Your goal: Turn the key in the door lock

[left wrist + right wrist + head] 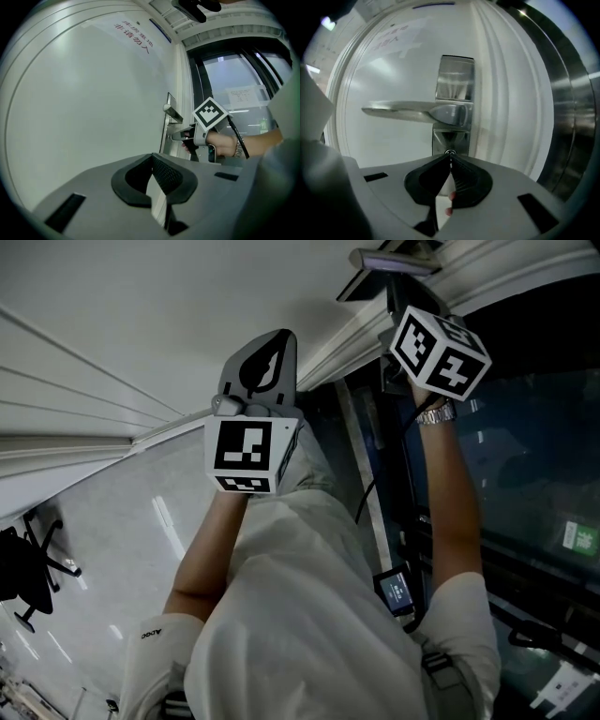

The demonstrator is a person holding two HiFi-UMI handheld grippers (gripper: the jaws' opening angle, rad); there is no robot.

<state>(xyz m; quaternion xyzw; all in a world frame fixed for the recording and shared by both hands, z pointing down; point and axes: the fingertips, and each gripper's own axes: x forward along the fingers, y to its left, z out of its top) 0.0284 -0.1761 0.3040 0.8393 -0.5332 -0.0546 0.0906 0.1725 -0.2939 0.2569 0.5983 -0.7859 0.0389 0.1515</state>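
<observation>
The right gripper (pixel 450 157) has its jaws pinched together at the round keyhole (pixel 450 152) in the silver metal lock plate (pixel 451 139), just under the brushed-steel lever handle (pixel 417 111) on the white door (pixel 393 75). I cannot make out the key itself. The left gripper (pixel 151 161), jaws together and empty, hangs well apart from the lock.

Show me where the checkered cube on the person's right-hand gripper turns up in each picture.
Head view: the marker cube sits at top right, above the person's raised right wrist.
Left gripper view: the marker cube is right of centre, just right of the door handle.
Right gripper view: not in it.
Shared landmark: the white ridged door frame.
</observation>
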